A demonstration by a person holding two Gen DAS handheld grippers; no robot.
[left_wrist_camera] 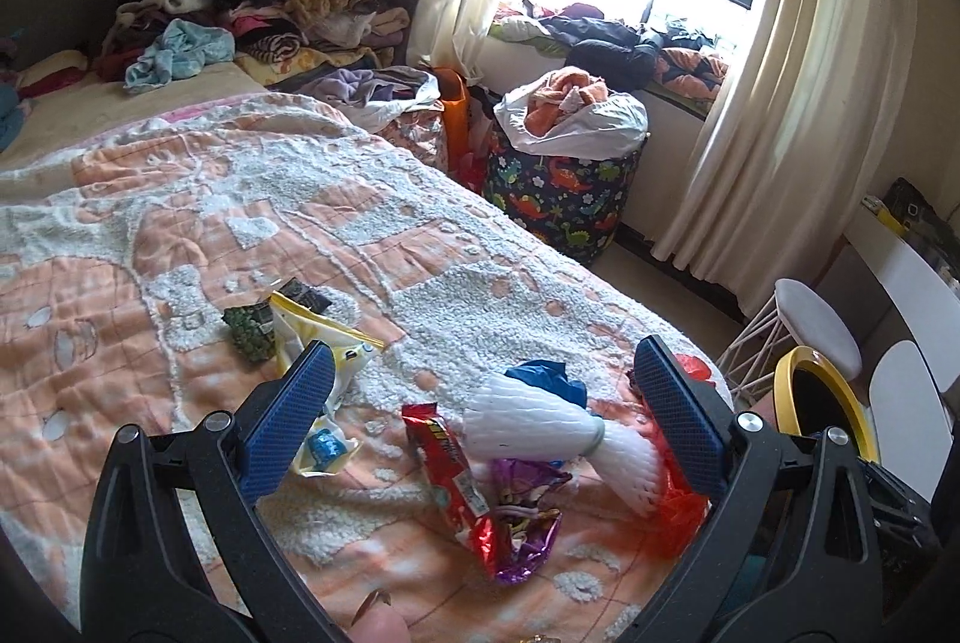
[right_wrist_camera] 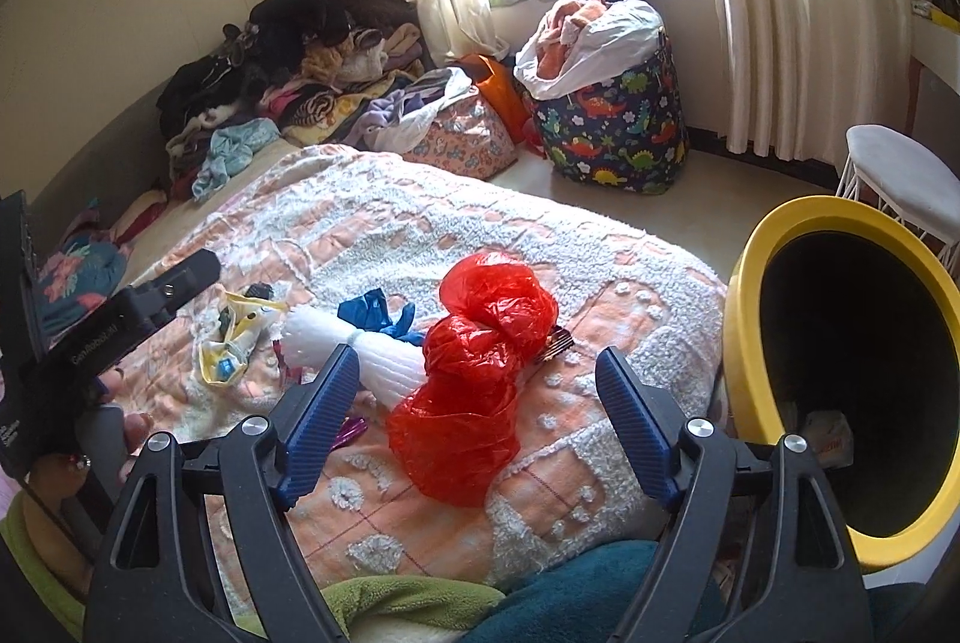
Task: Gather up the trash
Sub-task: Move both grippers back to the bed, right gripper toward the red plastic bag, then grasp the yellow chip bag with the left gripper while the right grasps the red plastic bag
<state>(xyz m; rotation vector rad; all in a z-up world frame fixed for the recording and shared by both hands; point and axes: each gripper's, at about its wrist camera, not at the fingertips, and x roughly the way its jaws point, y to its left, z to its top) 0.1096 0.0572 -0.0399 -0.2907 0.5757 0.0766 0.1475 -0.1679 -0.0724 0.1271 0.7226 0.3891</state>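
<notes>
We hold both grippers above a bed covered by an orange-and-white blanket [right_wrist_camera: 420, 235]. The left gripper [left_wrist_camera: 483, 403] has its jaws spread wide, with nothing between the pads; it hovers over the litter without touching it. The right gripper [right_wrist_camera: 474, 403] likewise has its jaws apart, and they are widening a little; a red plastic bag [right_wrist_camera: 474, 373] lies on the blanket in the gap between them, but the pads do not press on it.

The trash lies in one cluster near the foot corner of the bed. A white foam net sleeve [left_wrist_camera: 540, 427] rests just beside the red plastic bag, and a blue crumpled piece [left_wrist_camera: 549, 382] touches the sleeve's far end. A red snack wrapper [left_wrist_camera: 447, 469] and a purple foil wrapper [left_wrist_camera: 528, 517] overlap nearer to us. To the left lie a yellow-and-white packet [left_wrist_camera: 324, 343] and a green wrapper [left_wrist_camera: 249, 331].

A yellow-rimmed bin [right_wrist_camera: 840, 379] stands just beside the bed corner, on the right, its opening tilted toward us.
</notes>
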